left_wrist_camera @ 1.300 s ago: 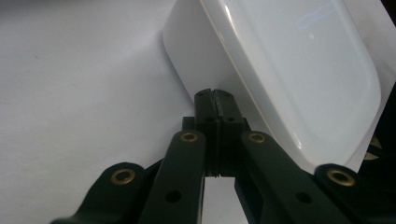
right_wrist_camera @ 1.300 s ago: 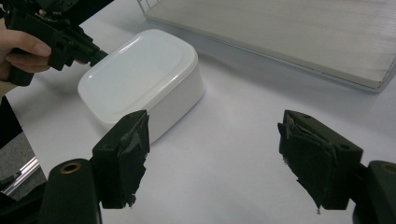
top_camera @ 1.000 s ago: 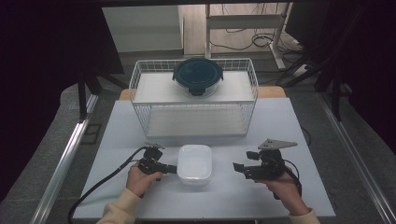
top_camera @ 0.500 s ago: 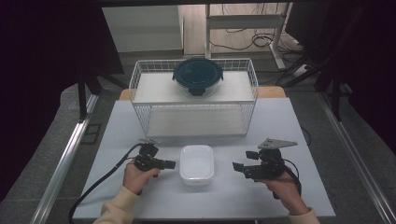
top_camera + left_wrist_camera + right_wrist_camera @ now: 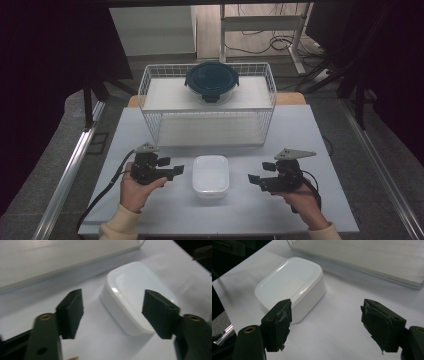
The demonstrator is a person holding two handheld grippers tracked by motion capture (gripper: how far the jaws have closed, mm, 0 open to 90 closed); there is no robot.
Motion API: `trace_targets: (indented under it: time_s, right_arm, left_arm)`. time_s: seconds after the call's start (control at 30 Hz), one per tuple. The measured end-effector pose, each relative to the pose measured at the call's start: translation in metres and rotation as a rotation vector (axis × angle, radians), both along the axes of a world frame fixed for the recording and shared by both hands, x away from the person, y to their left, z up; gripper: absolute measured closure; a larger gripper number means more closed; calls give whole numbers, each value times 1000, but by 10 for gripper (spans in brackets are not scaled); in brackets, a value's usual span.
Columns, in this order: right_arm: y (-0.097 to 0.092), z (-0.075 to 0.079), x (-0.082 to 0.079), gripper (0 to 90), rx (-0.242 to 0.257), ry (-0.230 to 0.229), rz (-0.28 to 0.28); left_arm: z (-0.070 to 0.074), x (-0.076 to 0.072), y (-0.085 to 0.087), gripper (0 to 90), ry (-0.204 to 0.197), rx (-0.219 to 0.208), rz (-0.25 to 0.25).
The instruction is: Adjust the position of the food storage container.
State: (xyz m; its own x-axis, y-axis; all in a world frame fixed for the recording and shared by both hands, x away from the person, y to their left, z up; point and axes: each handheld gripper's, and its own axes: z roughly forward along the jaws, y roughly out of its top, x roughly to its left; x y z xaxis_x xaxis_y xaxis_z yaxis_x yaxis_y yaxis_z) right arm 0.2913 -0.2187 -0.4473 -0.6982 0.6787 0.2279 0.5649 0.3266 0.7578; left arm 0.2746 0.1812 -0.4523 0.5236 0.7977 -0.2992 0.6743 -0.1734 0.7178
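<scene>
Left of white container [image 5: 210,174]: left gripper [image 5: 172,171], jaws just spread apart, nothing between, pointing at it. Container resting on table [image 5: 300,130], in front of wire basket [image 5: 150,107]. Right of container: right gripper [image 5: 256,181], spread, empty.

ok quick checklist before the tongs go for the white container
1. Left tongs open, nothing between the jaws: ok; they have just been opening.
2. Right tongs open and empty: ok.
3. White container lies flat on the table between the two tongs, touched by neither: ok.
4. Its lid looks seated evenly all round: ok from above, but whether it is latched: cannot tell.
5. Free table around the container on both sides for the jaws to come in: ok.
6. Wire basket with the dark round container on top stands well behind, out of the way: ok.
</scene>
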Motion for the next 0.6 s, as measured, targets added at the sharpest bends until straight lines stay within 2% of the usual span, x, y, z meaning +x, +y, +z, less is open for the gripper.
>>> trace_targets:
  time_s: [0.2,0.33,0.47,0.6]
  right_arm:
    - [4,2,2,242,4,-9,11]
    - [7,-2,2,241,-5,-1,16]
    - [7,-2,1,241,-10,-4,18]
    - [3,-1,1,242,-5,-4,3]
  left_arm:
    - [-4,-2,3,256,9,-7,13]
    - [-7,-1,3,244,31,-27,16]
    - [-9,0,1,243,44,-42,1]
    - [-12,0,-2,243,52,-31,-8]
